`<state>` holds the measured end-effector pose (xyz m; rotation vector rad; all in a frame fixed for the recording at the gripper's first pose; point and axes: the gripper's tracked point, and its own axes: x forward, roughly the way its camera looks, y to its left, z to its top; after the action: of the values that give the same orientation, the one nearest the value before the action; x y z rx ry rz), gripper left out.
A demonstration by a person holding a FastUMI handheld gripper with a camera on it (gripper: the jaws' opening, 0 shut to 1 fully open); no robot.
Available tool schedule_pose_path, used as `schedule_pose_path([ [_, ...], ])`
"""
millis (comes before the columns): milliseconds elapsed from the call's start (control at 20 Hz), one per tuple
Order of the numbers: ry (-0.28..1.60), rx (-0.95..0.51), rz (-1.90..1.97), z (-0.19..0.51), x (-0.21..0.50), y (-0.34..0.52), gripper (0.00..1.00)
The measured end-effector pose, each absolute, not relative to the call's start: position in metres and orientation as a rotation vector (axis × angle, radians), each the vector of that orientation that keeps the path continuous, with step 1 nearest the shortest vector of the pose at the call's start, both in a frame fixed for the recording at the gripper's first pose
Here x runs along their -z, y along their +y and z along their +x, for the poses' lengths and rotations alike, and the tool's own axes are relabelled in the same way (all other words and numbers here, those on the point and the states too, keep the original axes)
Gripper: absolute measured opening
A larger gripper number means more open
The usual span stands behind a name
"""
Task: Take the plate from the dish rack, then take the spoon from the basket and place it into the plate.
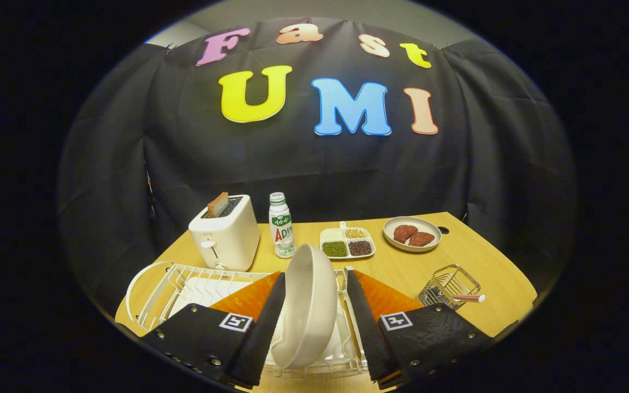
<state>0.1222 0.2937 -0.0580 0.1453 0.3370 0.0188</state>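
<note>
Gripper fingers spread either side of the plate, which stands on edge in the dish rack, neither clearly touching; closing off-centre could tip it against the wires.

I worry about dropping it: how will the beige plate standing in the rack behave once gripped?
The round beige plate stands on edge in the white wire dish rack, between the open gripper fingers. It looks rigid and smooth, so probably slippery. Freed from the wires, it might roll or tip.
</note>
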Motion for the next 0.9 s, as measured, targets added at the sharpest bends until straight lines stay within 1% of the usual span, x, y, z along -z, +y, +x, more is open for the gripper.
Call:
schedule_pose_path([
  [50,0.347,-0.025,0.131,0.128,0.059,0.296,0.69],
  [100,0.360,-0.037,0.114,0.129,0.066,0.302,0.55],
  [150,0.383,-0.034,0.091,0.129,0.070,0.303,0.38],
  [200,0.402,-0.026,0.066,0.130,0.073,0.302,0.39],
  [300,0.422,0.018,0.045,0.130,0.076,0.296,0.35],
  [350,0.434,0.038,0.043,0.130,0.076,0.294,0.31],
  [400,0.448,0.064,0.032,0.127,0.073,0.292,0.31],
  [600,0.452,0.167,-0.032,0.137,0.067,0.278,0.20],
  [650,0.451,0.177,-0.049,0.133,0.059,0.279,0.12],
  [900,0.422,0.203,-0.161,0.142,0.040,0.287,0.11],
])
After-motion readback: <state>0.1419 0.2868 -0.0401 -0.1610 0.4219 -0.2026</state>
